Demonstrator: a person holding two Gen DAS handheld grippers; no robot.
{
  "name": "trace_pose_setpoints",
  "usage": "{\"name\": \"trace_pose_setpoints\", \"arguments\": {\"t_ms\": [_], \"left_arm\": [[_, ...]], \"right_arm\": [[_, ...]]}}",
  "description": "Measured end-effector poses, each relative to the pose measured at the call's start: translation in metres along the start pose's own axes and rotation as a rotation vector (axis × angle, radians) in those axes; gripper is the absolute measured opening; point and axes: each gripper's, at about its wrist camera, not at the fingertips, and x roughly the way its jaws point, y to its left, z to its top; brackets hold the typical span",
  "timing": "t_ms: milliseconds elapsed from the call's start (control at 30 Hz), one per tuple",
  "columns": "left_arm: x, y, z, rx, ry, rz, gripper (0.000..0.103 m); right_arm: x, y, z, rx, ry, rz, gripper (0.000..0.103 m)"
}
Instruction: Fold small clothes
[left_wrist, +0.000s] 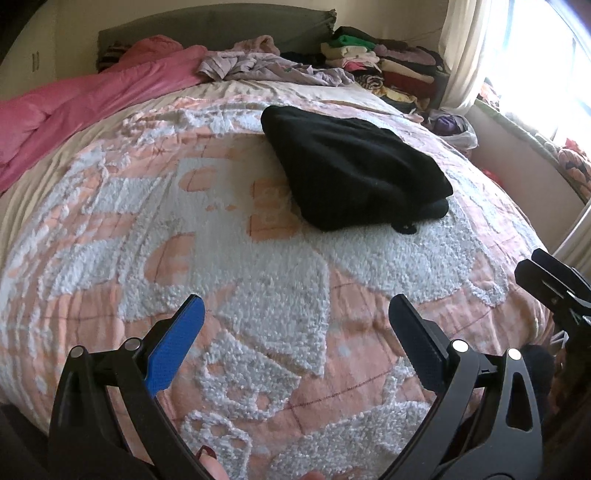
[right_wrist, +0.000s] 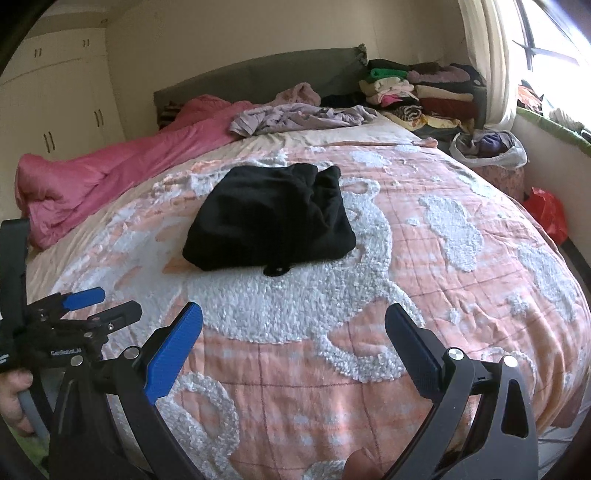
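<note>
A black garment (left_wrist: 351, 173) lies folded into a compact bundle on the pink and white bedspread (left_wrist: 184, 240); it also shows in the right wrist view (right_wrist: 269, 218), with a small loop sticking out at its near edge. My left gripper (left_wrist: 295, 310) is open and empty, hovering over the bedspread well short of the garment. My right gripper (right_wrist: 293, 317) is open and empty too, near the bed's front edge. The left gripper also appears at the left of the right wrist view (right_wrist: 101, 304), and the right gripper at the right edge of the left wrist view (left_wrist: 532, 266).
A pink duvet (left_wrist: 74, 107) lies along the left side. Crumpled lilac clothes (left_wrist: 258, 66) sit by the headboard. Stacks of folded clothes (right_wrist: 424, 96) stand at the back right. A bag of clothes (right_wrist: 487, 147) and a red bag (right_wrist: 546, 214) are beside the bed under the window.
</note>
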Motion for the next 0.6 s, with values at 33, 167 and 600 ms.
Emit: {"name": "trace_pose_setpoints", "arguments": {"t_ms": [33,167,600], "left_arm": [[0.001,0.0,0.0,0.001,0.0,0.0,0.094],[0.004,0.002,-0.002,-0.011,-0.001,-0.003,0.094],[0.011,0.005,-0.005,-0.02,-0.009,0.001,0.094]], "right_arm": [[0.001,0.0,-0.001,0.002,0.003,0.003,0.099],[0.01,0.0,-0.005,0.005,0.017,-0.004,0.099],[0.025,0.0,-0.014,0.012,0.014,-0.008,0.099]]}}
